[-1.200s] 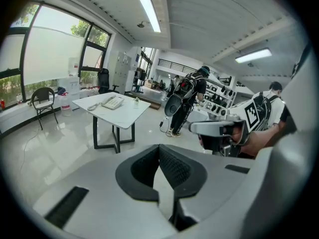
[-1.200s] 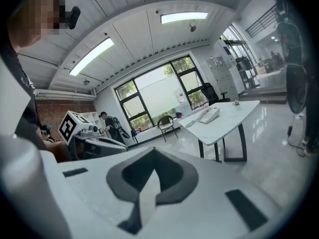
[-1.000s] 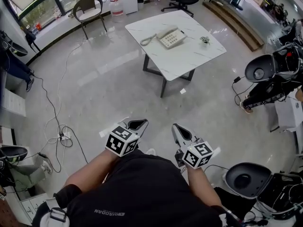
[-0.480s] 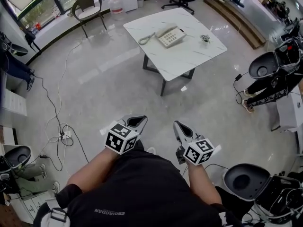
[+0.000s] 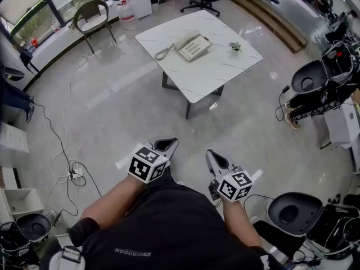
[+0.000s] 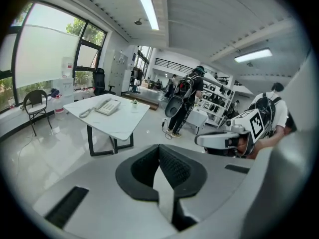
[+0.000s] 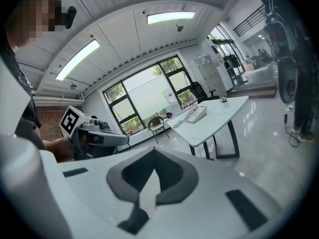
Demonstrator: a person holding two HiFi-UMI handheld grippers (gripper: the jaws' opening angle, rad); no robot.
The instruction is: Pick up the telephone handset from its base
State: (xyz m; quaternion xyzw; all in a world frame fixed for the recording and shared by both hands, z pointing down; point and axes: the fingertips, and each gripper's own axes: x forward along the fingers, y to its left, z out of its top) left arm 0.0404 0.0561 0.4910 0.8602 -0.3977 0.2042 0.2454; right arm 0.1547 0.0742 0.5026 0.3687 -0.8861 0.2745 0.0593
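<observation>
In the head view, we hold both tools low in front of our body, over the shiny floor and well apart from the white table (image 5: 225, 66) across the room. The left gripper (image 5: 167, 144) and the right gripper (image 5: 212, 154) point roughly toward that table, side by side with a gap between them. The telephone (image 5: 193, 46) sits on the table's far half. Its handset (image 5: 184, 40) lies in the cradle on the base, and its coiled cord (image 5: 163, 52) trails off to the left. A small object (image 5: 234, 46), perhaps a little potted plant, stands on the table to the right of the phone. A brown chair (image 5: 94, 14) stands near the window.

In the left gripper view, we see the jaws clenched together with nothing between them. The table and phone lie far ahead on the left, and the right gripper shows at the right edge. A person with a backpack (image 6: 192, 96) stands beyond the table.

In the right gripper view, the jaws likewise meet with nothing in them. The table with the phone is far ahead, right of centre.
</observation>
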